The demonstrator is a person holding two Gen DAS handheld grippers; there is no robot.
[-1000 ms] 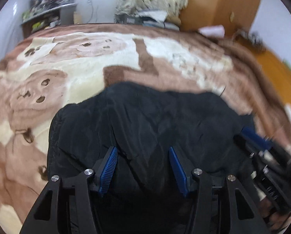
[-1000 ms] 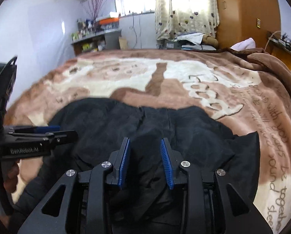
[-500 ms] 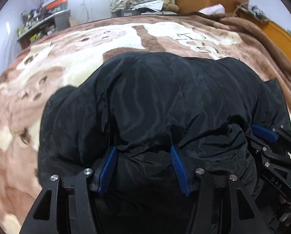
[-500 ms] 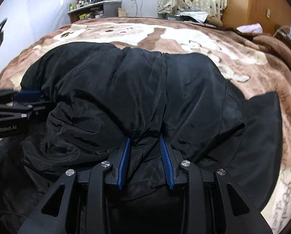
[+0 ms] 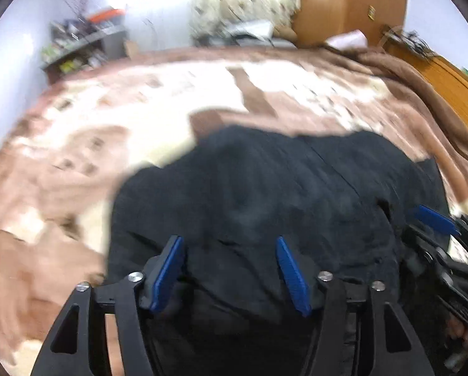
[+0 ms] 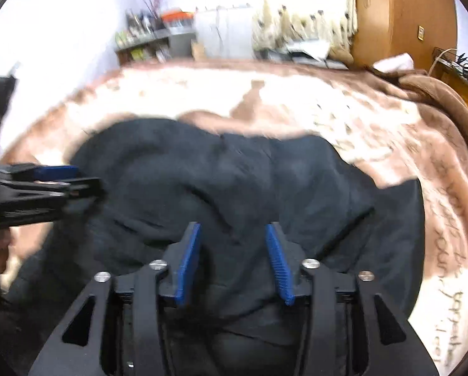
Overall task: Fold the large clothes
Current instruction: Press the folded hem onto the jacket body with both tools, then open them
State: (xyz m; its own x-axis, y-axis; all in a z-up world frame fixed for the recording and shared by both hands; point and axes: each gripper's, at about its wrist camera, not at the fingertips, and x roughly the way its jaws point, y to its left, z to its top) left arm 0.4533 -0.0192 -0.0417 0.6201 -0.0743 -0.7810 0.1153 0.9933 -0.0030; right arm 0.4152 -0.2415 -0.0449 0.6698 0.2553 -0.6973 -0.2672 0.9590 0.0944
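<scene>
A large black jacket [image 5: 281, 194] lies bunched on the brown and cream blanket [image 5: 108, 119]. My left gripper [image 5: 227, 239] hangs over its near edge with its jaws opening. Black cloth lies below and between the blue pads [image 5: 168, 266], which do not press on it. In the right wrist view the jacket [image 6: 265, 181] fills the middle. My right gripper [image 6: 232, 225] is above a raised fold, its jaws also opening and apart from the cloth. Each gripper shows in the other's view: the right gripper [image 5: 434, 222] at the right edge, the left gripper [image 6: 52, 172] at the left edge.
The blanket [image 6: 328, 106] covers a wide bed. A cluttered shelf [image 6: 152, 40] and curtains [image 6: 296, 15] stand behind it, with a wooden wardrobe [image 5: 350, 6] at the back right. A wooden surface [image 5: 447, 84] runs along the bed's right side.
Half a second ago both grippers held bunched black cloth raised over the jacket. Now both sets of jaws stand wider, the cloth has dropped flatter, and both views have drawn back.
</scene>
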